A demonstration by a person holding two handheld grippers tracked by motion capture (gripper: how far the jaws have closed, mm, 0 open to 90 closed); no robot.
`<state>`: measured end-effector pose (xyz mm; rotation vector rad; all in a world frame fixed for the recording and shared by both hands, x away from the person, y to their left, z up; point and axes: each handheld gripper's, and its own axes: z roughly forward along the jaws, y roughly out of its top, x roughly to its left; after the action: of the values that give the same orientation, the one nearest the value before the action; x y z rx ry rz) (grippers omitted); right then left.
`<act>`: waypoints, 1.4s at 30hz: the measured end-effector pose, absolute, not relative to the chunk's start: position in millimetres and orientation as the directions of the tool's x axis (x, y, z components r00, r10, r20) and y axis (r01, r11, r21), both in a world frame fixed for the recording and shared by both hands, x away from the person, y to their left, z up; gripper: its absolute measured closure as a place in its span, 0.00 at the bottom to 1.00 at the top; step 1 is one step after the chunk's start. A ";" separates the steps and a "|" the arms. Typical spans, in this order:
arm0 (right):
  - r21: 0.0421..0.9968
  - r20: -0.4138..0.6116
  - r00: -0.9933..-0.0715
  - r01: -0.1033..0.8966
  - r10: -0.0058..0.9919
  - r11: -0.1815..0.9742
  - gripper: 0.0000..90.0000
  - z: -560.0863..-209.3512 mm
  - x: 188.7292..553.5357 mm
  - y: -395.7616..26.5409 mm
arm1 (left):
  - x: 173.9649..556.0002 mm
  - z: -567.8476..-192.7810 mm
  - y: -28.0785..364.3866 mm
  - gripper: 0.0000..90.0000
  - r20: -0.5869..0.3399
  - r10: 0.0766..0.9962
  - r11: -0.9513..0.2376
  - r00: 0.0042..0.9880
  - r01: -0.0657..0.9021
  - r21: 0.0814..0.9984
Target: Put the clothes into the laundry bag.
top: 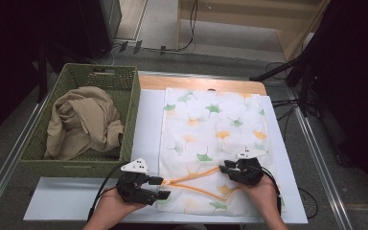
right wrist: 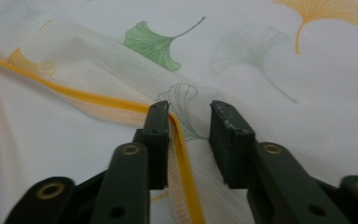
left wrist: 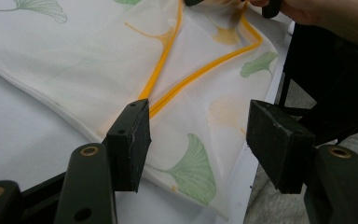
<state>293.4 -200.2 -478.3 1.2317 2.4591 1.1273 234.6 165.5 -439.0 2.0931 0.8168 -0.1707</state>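
A white cloth [top: 211, 129] printed with green and orange ginkgo leaves lies flat on the white mat. An orange-trimmed edge [top: 196, 175] is folded up near its front. My left gripper [top: 162, 188] hovers at the cloth's front left corner. Its jaws stand open over the fabric [left wrist: 186, 168] and grip nothing; the left gripper view shows them [left wrist: 198, 140] wide apart. My right gripper [top: 224, 167] rests on the cloth at the front right. In the right gripper view [right wrist: 189, 126] the orange trim [right wrist: 98, 100] runs between the jaws and lies against the left pad [right wrist: 161, 126], with a gap to the other pad.
A green woven basket [top: 129, 120] stands to the left of the mat and holds a crumpled beige cloth [top: 84, 122]. The white mat [top: 76, 196] reaches the table's front edge. Cables and dark stands lie on the floor beyond the table.
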 end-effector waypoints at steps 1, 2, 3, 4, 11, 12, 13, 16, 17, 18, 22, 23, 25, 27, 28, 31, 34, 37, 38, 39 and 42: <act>0.691 0.182 -0.641 0.623 0.746 0.367 0.81 -478.2 295.1 -200.7 | 234.8 -439.1 165.5 0.44 -0.396 0.490 -0.416 0.776 0.608 0.676; 0.688 0.189 -0.637 0.629 0.747 0.363 0.84 -478.1 296.8 -200.6 | 234.9 -439.1 165.4 0.44 -0.398 0.490 -0.416 0.776 0.609 0.675; 0.687 0.194 -0.639 0.630 0.745 0.361 0.86 -478.2 298.3 -200.1 | 234.9 -439.1 165.4 0.44 -0.397 0.490 -0.417 0.776 0.609 0.675; 0.687 0.193 -0.636 0.631 0.747 0.360 0.88 -478.2 299.6 -198.8 | 234.9 -439.2 165.5 0.44 -0.398 0.490 -0.417 0.776 0.609 0.675; 0.671 0.194 -0.641 0.639 0.743 0.376 0.98 -475.7 299.5 -194.1 | 234.9 -439.5 166.3 0.45 -0.400 0.489 -0.419 0.775 0.611 0.671; 0.671 0.197 -0.642 0.639 0.741 0.376 0.99 -474.7 299.4 -194.9 | 234.9 -439.4 166.5 0.45 -0.397 0.488 -0.422 0.777 0.609 0.672; 0.677 0.196 -0.645 0.634 0.738 0.374 0.99 -473.8 299.8 -195.4 | 234.8 -439.4 166.5 0.45 -0.397 0.489 -0.422 0.777 0.609 0.672; 0.693 0.198 -0.646 0.624 0.737 0.360 0.99 -468.7 299.1 -196.7 | 235.1 -439.7 166.5 0.45 -0.401 0.490 -0.417 0.774 0.612 0.672; 0.699 0.201 -0.643 0.623 0.739 0.351 0.99 -466.6 298.6 -196.9 | 235.2 -439.7 166.5 0.45 -0.400 0.488 -0.418 0.775 0.611 0.672; 0.705 0.198 -0.642 0.618 0.740 0.347 0.99 -464.9 298.3 -197.3 | 235.1 -439.8 166.4 0.45 -0.401 0.488 -0.418 0.775 0.611 0.672; 0.713 0.208 -0.632 0.620 0.747 0.326 0.99 -459.2 298.6 -197.2 | 235.3 -440.5 165.6 0.45 -0.397 0.486 -0.427 0.779 0.608 0.669; 0.719 0.205 -0.633 0.615 0.747 0.324 0.99 -457.9 298.9 -196.8 | 235.1 -440.5 165.2 0.45 -0.399 0.486 -0.428 0.777 0.610 0.667; 0.728 0.204 -0.635 0.607 0.745 0.318 0.99 -454.9 300.0 -194.9 | 234.9 -441.0 164.4 0.45 -0.403 0.487 -0.423 0.775 0.612 0.668; 0.740 0.213 -0.637 0.600 0.741 0.304 0.99 -451.8 302.3 -192.6 | 235.1 -441.3 164.3 0.45 -0.402 0.485 -0.425 0.776 0.611 0.668; 0.744 0.212 -0.636 0.598 0.742 0.299 0.99 -450.1 303.7 -191.3 | 235.1 -441.3 164.4 0.45 -0.401 0.486 -0.427 0.777 0.611 0.667; 0.760 0.218 -0.636 0.586 0.740 0.280 0.99 -445.7 307.6 -186.8 | 235.5 -441.5 165.1 0.44 -0.399 0.486 -0.430 0.778 0.610 0.666; 0.772 0.224 -0.638 0.577 0.737 0.265 0.99 -440.9 311.6 -183.2 | 235.2 -441.9 165.0 0.44 -0.403 0.486 -0.427 0.775 0.613 0.664; 0.785 0.221 -0.639 0.565 0.737 0.255 0.99 -435.5 314.4 -180.8 | 235.0 -443.1 164.7 0.44 -0.408 0.483 -0.431 0.774 0.617 0.659; 0.788 0.230 -0.637 0.566 0.735 0.244 0.99 -433.8 315.1 -179.9 | 235.1 -443.5 164.8 0.44 -0.409 0.482 -0.433 0.774 0.617 0.657; 0.791 0.230 -0.637 0.563 0.735 0.240 0.99 -432.2 316.0 -179.2 | 235.1 -444.0 164.8 0.44 -0.412 0.481 -0.433 0.774 0.618 0.656; 0.801 0.231 -0.641 0.552 0.732 0.231 0.99 -427.2 318.5 -177.0 | 234.8 -444.3 165.5 0.44 -0.415 0.479 -0.434 0.774 0.619 0.654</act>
<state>318.5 -177.0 -427.2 1.2210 2.3049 1.3717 234.8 165.5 -444.3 2.1116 0.8168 -0.2088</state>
